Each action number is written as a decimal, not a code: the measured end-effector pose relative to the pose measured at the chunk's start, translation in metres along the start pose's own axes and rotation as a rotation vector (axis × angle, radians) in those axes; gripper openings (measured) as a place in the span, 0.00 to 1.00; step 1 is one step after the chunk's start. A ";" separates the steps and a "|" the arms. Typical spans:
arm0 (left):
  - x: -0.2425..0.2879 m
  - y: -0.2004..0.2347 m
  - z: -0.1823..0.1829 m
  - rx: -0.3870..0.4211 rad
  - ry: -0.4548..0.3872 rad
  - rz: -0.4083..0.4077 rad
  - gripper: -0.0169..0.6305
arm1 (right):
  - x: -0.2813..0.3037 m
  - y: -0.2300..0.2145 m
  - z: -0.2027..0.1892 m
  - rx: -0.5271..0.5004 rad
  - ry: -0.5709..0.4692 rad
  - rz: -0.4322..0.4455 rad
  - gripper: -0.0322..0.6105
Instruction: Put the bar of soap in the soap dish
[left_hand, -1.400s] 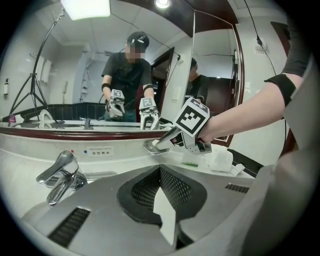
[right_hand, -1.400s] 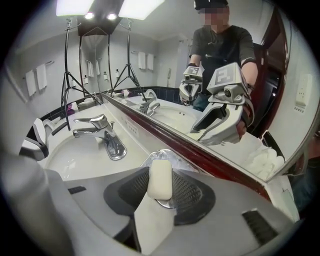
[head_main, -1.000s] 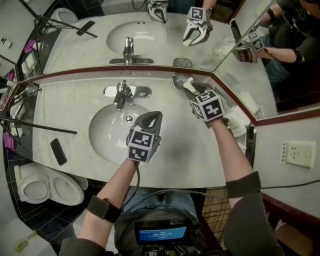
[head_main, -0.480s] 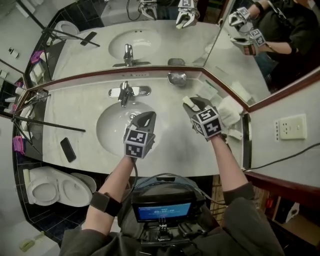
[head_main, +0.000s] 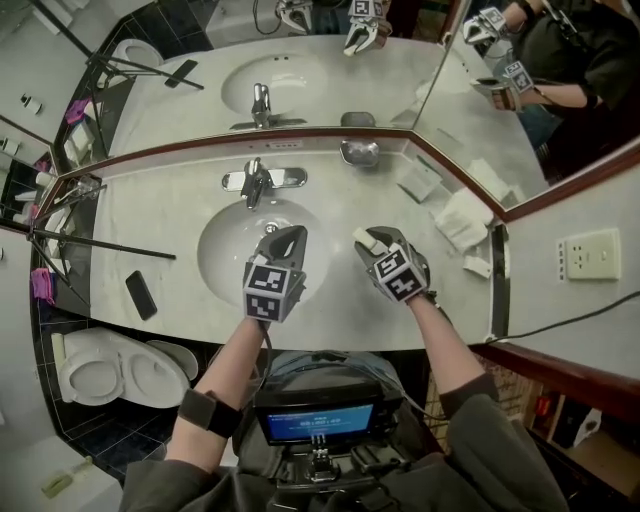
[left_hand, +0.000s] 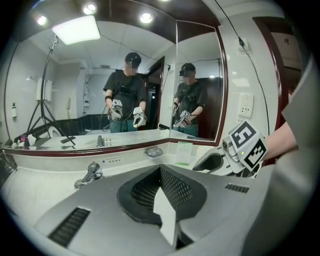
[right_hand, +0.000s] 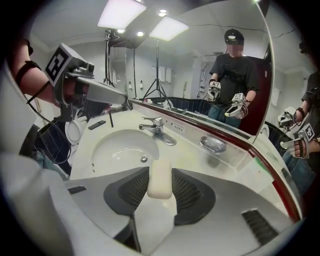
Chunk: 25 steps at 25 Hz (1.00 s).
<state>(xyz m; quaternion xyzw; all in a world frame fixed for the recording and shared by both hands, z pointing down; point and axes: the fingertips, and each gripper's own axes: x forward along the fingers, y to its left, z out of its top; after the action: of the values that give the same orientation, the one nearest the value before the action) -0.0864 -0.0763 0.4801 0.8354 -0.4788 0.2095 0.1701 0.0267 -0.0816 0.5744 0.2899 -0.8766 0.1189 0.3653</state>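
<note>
Cream soap bar (right_hand: 160, 179), clamped edgewise by the right gripper (head_main: 369, 241), suits lowering into the far soap dish (head_main: 359, 152); left gripper (head_main: 286, 241) clenched, empty.

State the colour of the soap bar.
Creamy off-white soap bar, clearest in the right gripper view.

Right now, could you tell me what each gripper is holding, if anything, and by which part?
The right gripper pinches the bar of soap by its two long sides, one end poking past the fingers. The left gripper is shut, empty.
</note>
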 end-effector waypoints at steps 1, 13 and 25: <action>-0.002 0.001 0.000 0.000 0.001 0.003 0.03 | 0.007 0.006 -0.006 -0.001 0.013 0.012 0.30; -0.025 0.026 -0.023 -0.006 0.043 0.054 0.03 | 0.084 0.046 -0.080 0.009 0.208 0.097 0.29; -0.035 0.034 -0.039 -0.017 0.060 0.072 0.03 | 0.107 0.042 -0.111 0.021 0.297 0.077 0.32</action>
<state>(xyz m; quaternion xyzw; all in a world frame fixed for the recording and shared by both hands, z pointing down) -0.1389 -0.0484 0.4985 0.8095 -0.5051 0.2364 0.1836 0.0047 -0.0469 0.7284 0.2389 -0.8222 0.1836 0.4829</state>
